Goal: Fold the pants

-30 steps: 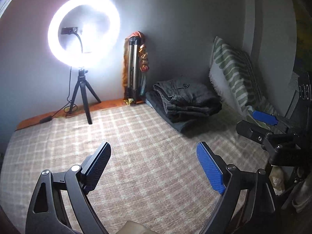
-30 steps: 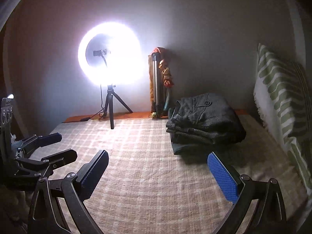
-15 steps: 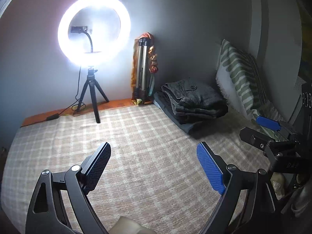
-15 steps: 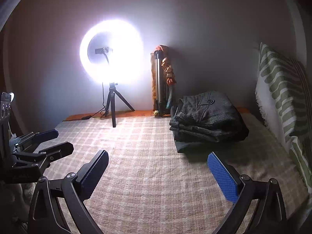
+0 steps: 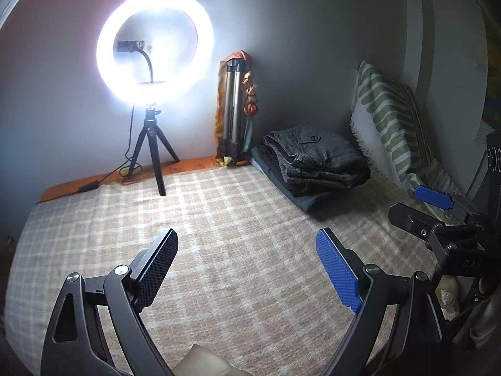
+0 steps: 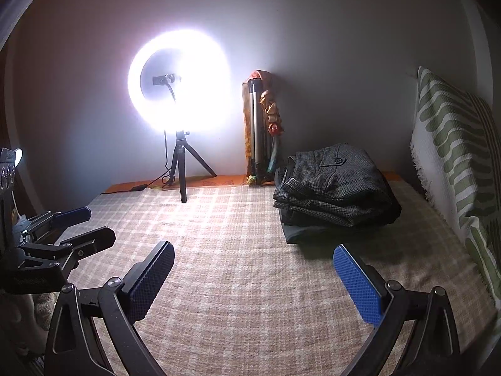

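Note:
A folded stack of dark grey pants (image 5: pixel 316 159) lies at the far right of the checked bedspread (image 5: pixel 235 225), near the wall; it also shows in the right wrist view (image 6: pixel 335 191). My left gripper (image 5: pixel 247 266) is open and empty, held above the bedspread well short of the stack. My right gripper (image 6: pixel 253 279) is open and empty, also above the bedspread in front of the stack. Each gripper shows in the other's view: the right one (image 5: pixel 422 210) at the right edge, the left one (image 6: pixel 84 225) at the left edge.
A lit ring light on a small tripod (image 5: pixel 153 144) stands at the back of the bed, its cable along the orange edge. A folded tripod with a cloth (image 5: pixel 235 116) leans on the wall. A green-striped pillow (image 5: pixel 391 128) stands at the right.
Both views have shifted a little: the ring light and the pants stack have slid right in the left wrist view. Both grippers stay open and empty.

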